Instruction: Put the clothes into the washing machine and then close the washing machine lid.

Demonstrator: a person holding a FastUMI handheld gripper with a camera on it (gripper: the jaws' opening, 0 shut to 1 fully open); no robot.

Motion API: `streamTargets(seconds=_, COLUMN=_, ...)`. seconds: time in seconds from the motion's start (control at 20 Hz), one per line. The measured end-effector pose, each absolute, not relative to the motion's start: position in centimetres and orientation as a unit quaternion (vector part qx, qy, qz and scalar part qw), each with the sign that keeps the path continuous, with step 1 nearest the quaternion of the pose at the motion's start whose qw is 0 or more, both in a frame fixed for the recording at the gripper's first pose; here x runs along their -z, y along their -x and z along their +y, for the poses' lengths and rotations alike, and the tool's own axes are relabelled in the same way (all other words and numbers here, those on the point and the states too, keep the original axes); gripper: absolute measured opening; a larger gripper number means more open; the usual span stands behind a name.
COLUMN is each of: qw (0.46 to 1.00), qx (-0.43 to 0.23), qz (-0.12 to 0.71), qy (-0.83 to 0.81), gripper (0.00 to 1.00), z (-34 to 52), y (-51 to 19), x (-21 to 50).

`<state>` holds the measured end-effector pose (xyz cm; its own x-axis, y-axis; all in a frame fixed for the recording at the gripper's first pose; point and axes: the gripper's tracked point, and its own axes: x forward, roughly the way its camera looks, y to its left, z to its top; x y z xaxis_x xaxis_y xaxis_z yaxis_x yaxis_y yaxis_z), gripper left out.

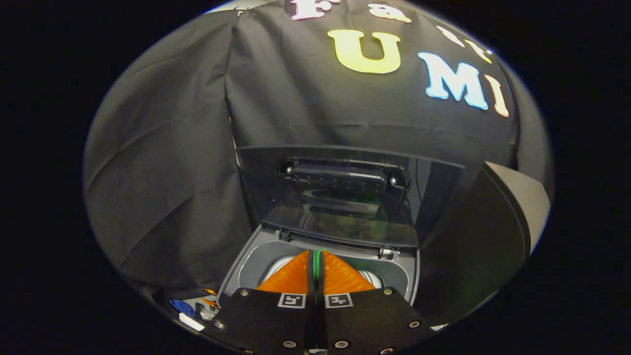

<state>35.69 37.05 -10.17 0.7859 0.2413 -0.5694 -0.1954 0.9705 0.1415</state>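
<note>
The gripper is pinching a thin green bit of cloth between its fingers, right over the open tub of the washer. The lid stands up behind it. Go lower first, so the cloth hangs inside the tub. Then let go. Keep clear of the lid until the cloth drops.

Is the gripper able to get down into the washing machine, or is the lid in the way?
Probably yes. The lid stands open behind the drum opening, and the gripper, fingers pinched on a thin strip of green cloth, points straight at it.
</note>
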Motion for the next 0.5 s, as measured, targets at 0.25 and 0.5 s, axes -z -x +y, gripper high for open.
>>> streamTargets(seconds=0.25, qw=0.928, qx=-0.106, qz=0.355, qy=-0.047, gripper=0.00, z=36.6, y=-35.0, x=14.7)
streamTargets(seconds=0.5, qw=0.909, qx=-0.105, qz=0.399, qy=-0.064, gripper=0.00, z=36.8, y=-33.9, x=18.4)
